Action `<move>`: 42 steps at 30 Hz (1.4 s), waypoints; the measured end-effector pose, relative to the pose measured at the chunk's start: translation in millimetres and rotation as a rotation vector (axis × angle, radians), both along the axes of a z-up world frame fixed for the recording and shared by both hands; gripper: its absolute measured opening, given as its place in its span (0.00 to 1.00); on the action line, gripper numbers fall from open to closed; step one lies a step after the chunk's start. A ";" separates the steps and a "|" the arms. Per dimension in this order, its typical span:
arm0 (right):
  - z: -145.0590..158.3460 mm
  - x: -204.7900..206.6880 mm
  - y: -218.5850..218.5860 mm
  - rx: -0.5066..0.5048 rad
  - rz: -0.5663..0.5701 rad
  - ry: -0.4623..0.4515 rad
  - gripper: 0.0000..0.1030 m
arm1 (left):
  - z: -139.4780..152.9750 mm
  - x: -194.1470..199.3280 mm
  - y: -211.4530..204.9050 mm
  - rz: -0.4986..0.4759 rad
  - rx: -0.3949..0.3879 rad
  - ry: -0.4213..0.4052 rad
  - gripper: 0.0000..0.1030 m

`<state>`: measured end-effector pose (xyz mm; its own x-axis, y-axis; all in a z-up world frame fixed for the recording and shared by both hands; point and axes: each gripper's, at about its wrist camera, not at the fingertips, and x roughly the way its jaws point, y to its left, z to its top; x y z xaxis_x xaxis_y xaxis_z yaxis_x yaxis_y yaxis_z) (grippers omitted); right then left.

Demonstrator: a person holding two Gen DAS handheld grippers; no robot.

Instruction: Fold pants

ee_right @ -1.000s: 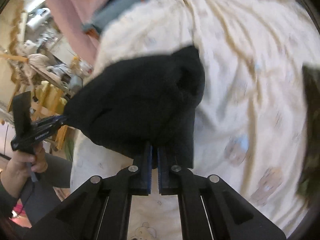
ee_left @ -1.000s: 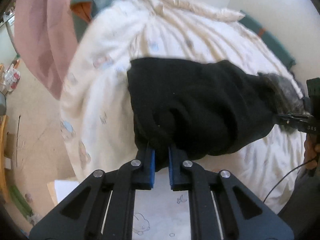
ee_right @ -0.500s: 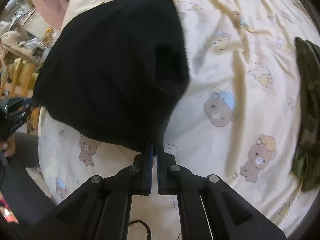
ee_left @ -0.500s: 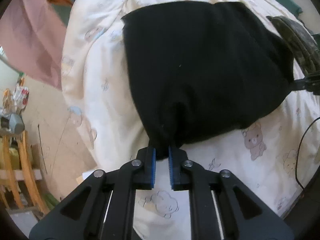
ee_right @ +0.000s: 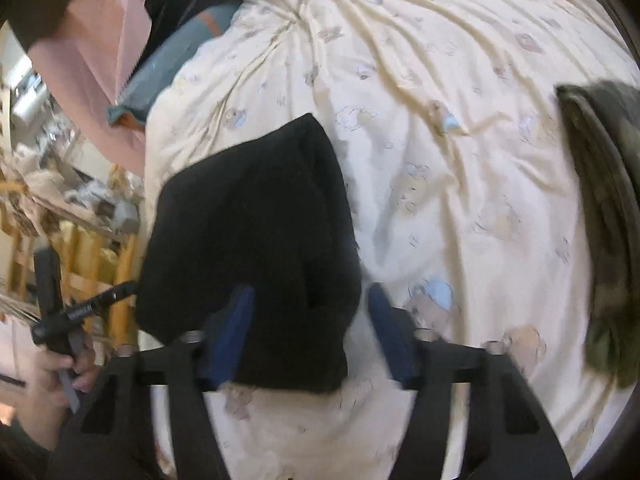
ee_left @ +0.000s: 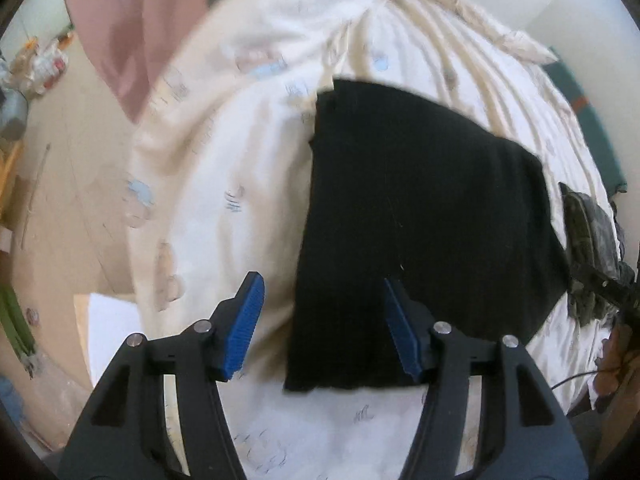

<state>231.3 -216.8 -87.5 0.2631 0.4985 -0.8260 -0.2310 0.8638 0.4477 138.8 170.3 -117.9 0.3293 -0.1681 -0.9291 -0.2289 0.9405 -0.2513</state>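
The black pants (ee_left: 420, 224) lie folded into a flat rectangle on the cream bear-print bedding (ee_left: 224, 184). My left gripper (ee_left: 320, 328) is open, its blue pads spread over the near left corner of the pants, holding nothing. In the right wrist view the pants (ee_right: 256, 240) lie the same way. My right gripper (ee_right: 308, 336) is open too, with the near right corner of the pants between its spread pads, not gripped. The other gripper and the hand holding it show at the left edge (ee_right: 76, 316).
A camouflage garment (ee_right: 604, 216) lies on the bed to the right of the pants, also in the left wrist view (ee_left: 592, 240). A pink cloth (ee_left: 120, 28) hangs at the far left. The floor (ee_left: 60, 208) and cluttered wooden furniture (ee_right: 80, 248) lie beyond the bed's left edge.
Both grippers have opened and let go of the pants' near corners. The pants now lie flat on the bed, and both grippers have drawn back slightly.
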 end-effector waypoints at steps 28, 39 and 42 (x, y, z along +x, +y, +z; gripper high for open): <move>-7.2 113.7 34.3 0.006 -0.059 0.035 0.55 | -9.5 113.2 31.5 0.089 -0.090 -0.040 0.62; -30.6 157.9 47.9 -0.037 -0.029 -0.059 0.04 | -29.4 157.2 15.0 0.019 -0.040 -0.064 0.05; -61.2 158.4 53.7 -0.119 -0.021 -0.024 0.04 | -28.3 156.2 15.3 0.017 -0.022 -0.065 0.05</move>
